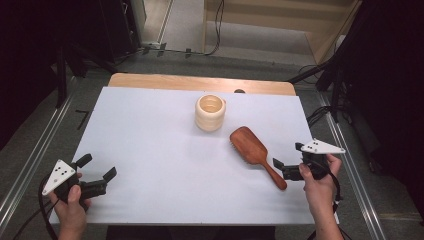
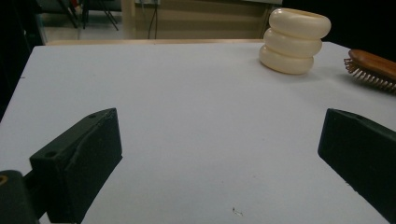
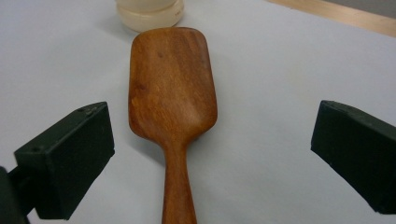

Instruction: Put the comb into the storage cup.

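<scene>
A wooden hairbrush (image 1: 252, 149) lies bristles down on the white table top (image 1: 150, 140), right of centre, with its handle pointing at the near right. My right gripper (image 1: 288, 155) is open just past the handle's end. In the right gripper view the hairbrush (image 3: 170, 84) runs up between the wide-apart jaws of my right gripper (image 3: 213, 127), touching neither. A cream ringed cup (image 1: 210, 112) stands upright behind the brush. My left gripper (image 1: 97, 167) is open over the near left corner and holds nothing. From my left gripper (image 2: 219, 135), the cup (image 2: 294, 42) and brush (image 2: 373, 70) are far off.
A strip of wooden table edge (image 1: 200, 82) shows beyond the white sheet. Dark stands and cables (image 1: 325, 75) surround the table on the floor. Bare white surface lies between the left gripper and the cup.
</scene>
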Tool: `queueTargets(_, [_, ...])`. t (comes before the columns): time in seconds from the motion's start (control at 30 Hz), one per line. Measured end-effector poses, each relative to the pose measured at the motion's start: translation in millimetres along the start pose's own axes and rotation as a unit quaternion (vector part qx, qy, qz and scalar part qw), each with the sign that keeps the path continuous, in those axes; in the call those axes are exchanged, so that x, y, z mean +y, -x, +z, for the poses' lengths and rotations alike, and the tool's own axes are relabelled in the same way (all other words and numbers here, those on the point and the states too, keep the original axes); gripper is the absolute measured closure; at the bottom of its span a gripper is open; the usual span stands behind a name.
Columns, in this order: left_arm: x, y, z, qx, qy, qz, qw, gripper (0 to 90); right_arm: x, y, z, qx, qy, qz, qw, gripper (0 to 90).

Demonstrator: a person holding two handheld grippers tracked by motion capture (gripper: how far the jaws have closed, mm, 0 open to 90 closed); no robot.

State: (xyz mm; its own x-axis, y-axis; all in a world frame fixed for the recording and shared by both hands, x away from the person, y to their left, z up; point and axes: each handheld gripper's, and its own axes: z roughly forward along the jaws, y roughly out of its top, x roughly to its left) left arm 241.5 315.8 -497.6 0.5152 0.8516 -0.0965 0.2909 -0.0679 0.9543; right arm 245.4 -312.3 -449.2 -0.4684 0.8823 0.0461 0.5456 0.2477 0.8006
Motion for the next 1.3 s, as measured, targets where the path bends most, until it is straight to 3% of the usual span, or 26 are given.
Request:
queueTargets(0.1, [0.0, 0.1, 0.0, -0.002, -0.001, 0.001, 1.0, 0.0, 4.3, -1.0, 5.6, 0.004, -0.02, -0.005, 0.9998, 0.0])
queueTargets(0.13, [0.0, 0.1, 0.0, -0.003, -0.001, 0.001, 1.0, 0.0, 6.9, -1.5, 9.2, 0.006, -0.038, -0.006, 0.9992, 0.0])
queueTargets(0.3, [0.1, 0.3, 0.0, -0.005, -0.001, 0.002, 1.0, 0.0, 13.0, -3.2, 16.8, 0.01, -0.067, -0.016, 0.9975, 0.0])
queueTargets(0.47, [0.2, 0.7, -0.1, -0.005, -0.001, 0.004, 1.0, 0.0, 16.9, -5.5, 20.8, 0.015, -0.076, -0.035, 0.9964, 0.0])
queueTargets(0.63, [0.2, 1.2, 0.6, -0.006, -0.002, 0.005, 1.0, 0.0, 20.0, -6.4, 28.4, 0.011, -0.104, -0.041, 0.9937, 0.0])
queueTargets(0.67, [0.2, 1.3, 0.5, -0.006, -0.002, 0.005, 1.0, 0.0, 21.3, -6.8, 31.9, 0.009, -0.12, -0.046, 0.9917, 0.0])
queueTargets(0.93, [0.2, 1.7, 0.7, -0.007, -0.003, 0.006, 1.0, 0.0, 23.5, -7.4, 41.6, 0.009, -0.167, -0.057, 0.9842, 0.0])
queueTargets(1.0, [0.1, 1.8, 0.8, -0.007, -0.002, 0.006, 1.0, 0.0, 23.5, -7.9, 43.1, 0.009, -0.171, -0.056, 0.9837, 0.0])
queueTargets(1.1, [0.1, 1.8, 0.7, -0.007, -0.002, 0.005, 1.0, 0.0, 23.4, -9.4, 49.6, 0.019, -0.196, -0.054, 0.9788, 0.0])
queueTargets(1.2, [0.1, 1.9, 0.8, -0.007, -0.003, 0.006, 1.0, 0.0, 22.8, -11.2, 53.3, 0.019, -0.208, -0.054, 0.9763, 0.0])
queueTargets(1.23, [0.1, 1.9, 0.7, -0.007, -0.002, 0.005, 1.0, 0.0, 22.1, -12.7, 56.6, 0.023, -0.219, -0.056, 0.9738, 0.0])
queueTargets(1.3, [0.1, 1.7, 0.6, -0.008, -0.002, 0.005, 1.0, 0.0, 21.3, -13.4, 59.3, 0.027, -0.225, -0.054, 0.9724, 0.0])
